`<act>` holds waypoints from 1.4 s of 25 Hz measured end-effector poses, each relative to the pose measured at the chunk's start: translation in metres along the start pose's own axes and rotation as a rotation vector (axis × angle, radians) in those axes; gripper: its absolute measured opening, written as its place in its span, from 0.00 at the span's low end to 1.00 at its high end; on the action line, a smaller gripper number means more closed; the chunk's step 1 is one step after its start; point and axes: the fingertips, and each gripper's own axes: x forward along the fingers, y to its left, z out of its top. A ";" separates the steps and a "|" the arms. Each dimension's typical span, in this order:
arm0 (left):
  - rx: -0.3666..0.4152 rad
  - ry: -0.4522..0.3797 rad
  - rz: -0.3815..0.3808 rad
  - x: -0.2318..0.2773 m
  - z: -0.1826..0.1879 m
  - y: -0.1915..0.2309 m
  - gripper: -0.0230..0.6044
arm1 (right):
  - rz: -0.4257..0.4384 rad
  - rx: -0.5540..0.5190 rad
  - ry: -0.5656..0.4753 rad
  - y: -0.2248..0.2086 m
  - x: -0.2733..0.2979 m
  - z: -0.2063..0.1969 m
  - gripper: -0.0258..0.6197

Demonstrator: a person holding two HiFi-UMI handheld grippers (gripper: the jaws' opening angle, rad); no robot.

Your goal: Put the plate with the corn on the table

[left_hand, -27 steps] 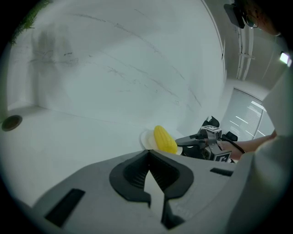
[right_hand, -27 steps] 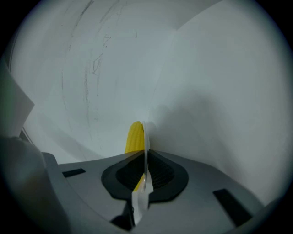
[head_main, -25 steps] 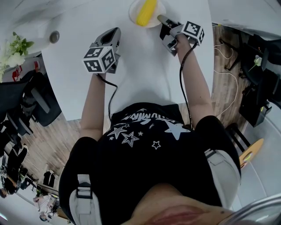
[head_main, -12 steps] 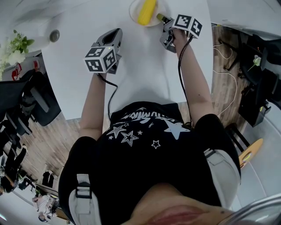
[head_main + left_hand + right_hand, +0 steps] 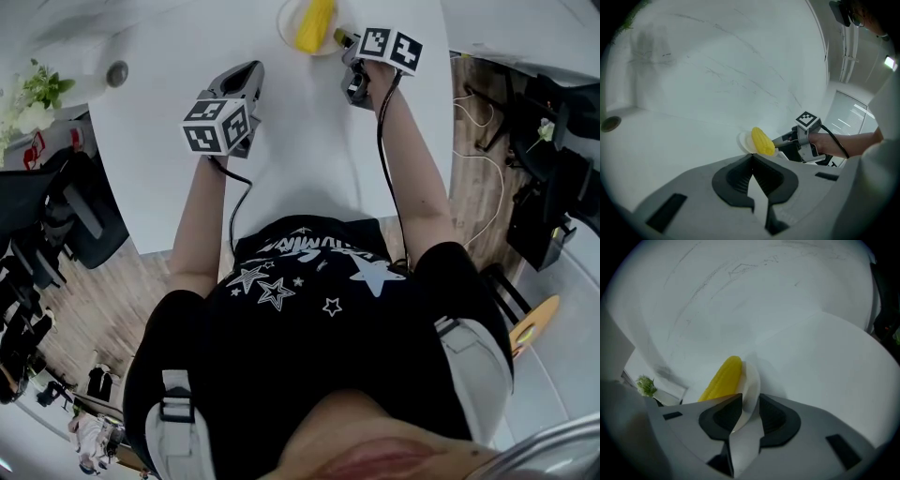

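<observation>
Plate [image 5: 285, 26] with the corn [image 5: 314, 22] sits on the white table [image 5: 309, 150] at the top edge of the head view, just right of centre; the yellow cob lies along it, end pointing down the frame. At the plate's right rim is the right gripper [image 5: 343, 39], tilted downward; its jaws have just been opening, and in the right gripper view [image 5: 750, 401] they stand apart, released, with the thin white rim [image 5: 751, 380] between the dark pads and the corn [image 5: 723, 380] lying just beyond on the left. Left gripper [image 5: 249, 69] hovers over bare tabletop to the lower left of the plate, well apart from it; in the left gripper view [image 5: 752, 158] its jaws are clenched tip to tip with nothing in them, the corn [image 5: 762, 140] and plate [image 5: 743, 140] showing past them in mid frame. A small grey round cap [image 5: 116, 76] is set in the table at upper left; a potted plant [image 5: 33, 98] stands off the left edge.
</observation>
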 end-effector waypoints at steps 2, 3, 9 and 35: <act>-0.002 -0.002 0.002 -0.002 0.000 0.001 0.05 | -0.044 -0.046 0.004 -0.002 -0.001 0.000 0.21; -0.003 -0.003 0.003 -0.003 0.000 0.001 0.05 | -0.058 -0.057 0.005 -0.003 -0.001 0.000 0.20; -0.016 -0.022 0.003 -0.010 0.003 0.000 0.05 | -0.056 -0.032 0.014 -0.005 -0.005 -0.003 0.20; 0.070 -0.117 -0.039 -0.111 0.010 -0.018 0.05 | -0.003 -0.016 -0.122 0.049 -0.092 -0.051 0.18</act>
